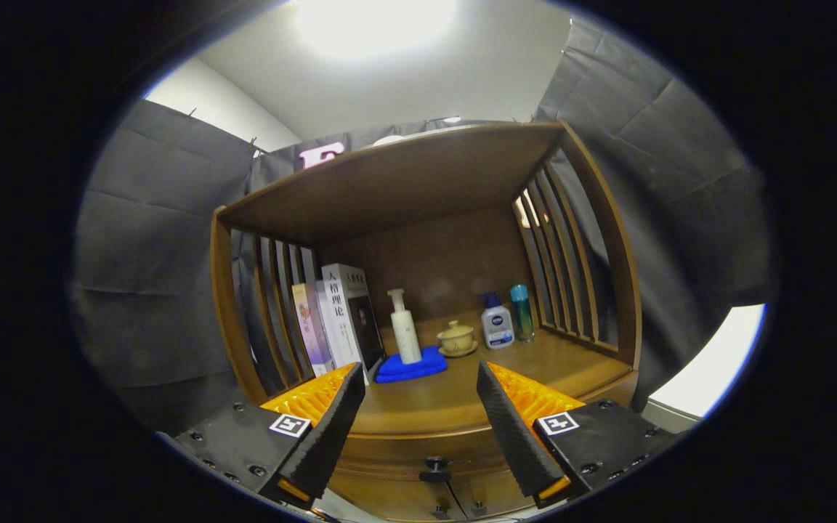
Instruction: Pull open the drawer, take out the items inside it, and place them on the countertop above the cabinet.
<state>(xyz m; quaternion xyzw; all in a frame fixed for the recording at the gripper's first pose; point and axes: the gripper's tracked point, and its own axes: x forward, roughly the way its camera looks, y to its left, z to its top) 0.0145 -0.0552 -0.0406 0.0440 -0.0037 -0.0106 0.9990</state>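
With the gripper [418, 414] fingers spread wide and holding nothing, the drawer [418, 490] sits closed at six o'clock below the surface [455, 403], so I would lower squarely onto its dark knob [434, 468] before pulling straight back.

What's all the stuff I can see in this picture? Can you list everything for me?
cabinet: one, brown wood, slatted sides, ahead of the fingers
countertop: one, brown wood, beyond the fingertips
books: a few, mostly white, upright by the left slats
pump bottle: one, white, standing on the cloth
cloth: one, blue, folded beside the books
lidded cup: one, beige, on a saucer mid-counter
lotion bottle: one, white with blue cap
teal bottle: one, by the right slats
drawer knob: one, dark, between the fingers, drawer closed
gripper: one, fingers open, holding nothing
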